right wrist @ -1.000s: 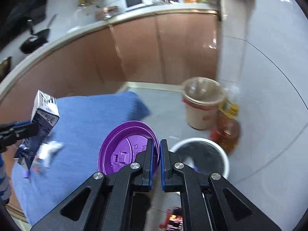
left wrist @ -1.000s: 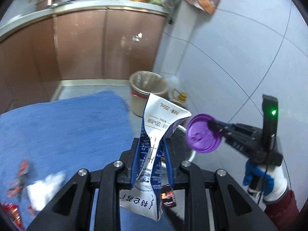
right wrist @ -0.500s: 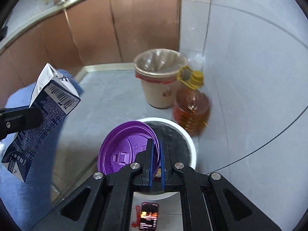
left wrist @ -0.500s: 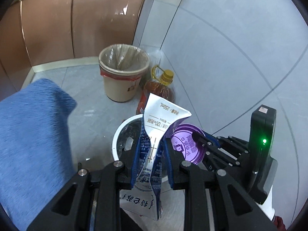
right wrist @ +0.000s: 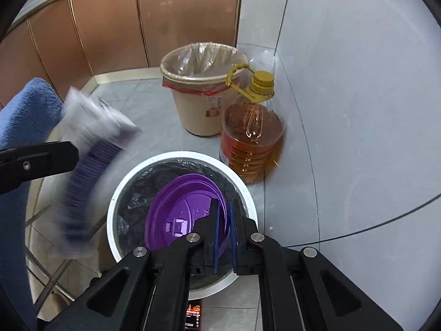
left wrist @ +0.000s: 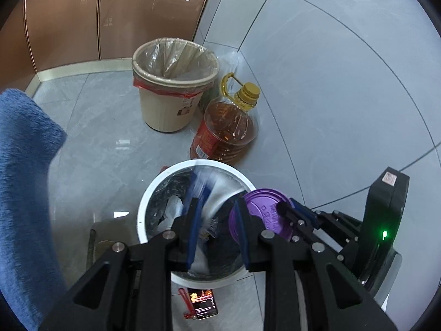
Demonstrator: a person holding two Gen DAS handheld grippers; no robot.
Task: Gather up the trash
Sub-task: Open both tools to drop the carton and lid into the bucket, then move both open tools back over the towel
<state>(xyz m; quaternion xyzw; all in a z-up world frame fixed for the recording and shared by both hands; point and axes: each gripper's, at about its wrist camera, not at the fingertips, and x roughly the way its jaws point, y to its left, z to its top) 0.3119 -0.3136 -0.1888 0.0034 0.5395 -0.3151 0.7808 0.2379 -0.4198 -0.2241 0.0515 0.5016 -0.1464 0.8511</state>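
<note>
My left gripper (left wrist: 217, 202) hangs over the white bin (left wrist: 143, 209), which has a black liner, and its jaws are opening. The milk carton (left wrist: 202, 184) is a blurred streak slipping down between the pads; in the right wrist view the carton (right wrist: 91, 149) blurs beside a left finger (right wrist: 35, 162). My right gripper (right wrist: 224, 202) is shut on the rim of a purple lid (right wrist: 182, 207), held over the same bin (right wrist: 110, 215). In the left wrist view the lid (left wrist: 264, 209) shows at right.
A beige bin (left wrist: 165, 104) with a clear liner and a big oil bottle (left wrist: 228, 127) stand behind the white bin by the tiled wall. A blue cloth (left wrist: 22, 179) covers the left. A small red wrapper (left wrist: 202, 303) lies on the floor in front.
Both grippers came down over the white bin. The left jaws have parted and the carton, held firmly before, now slides out in a blur. The lid stays gripped.
</note>
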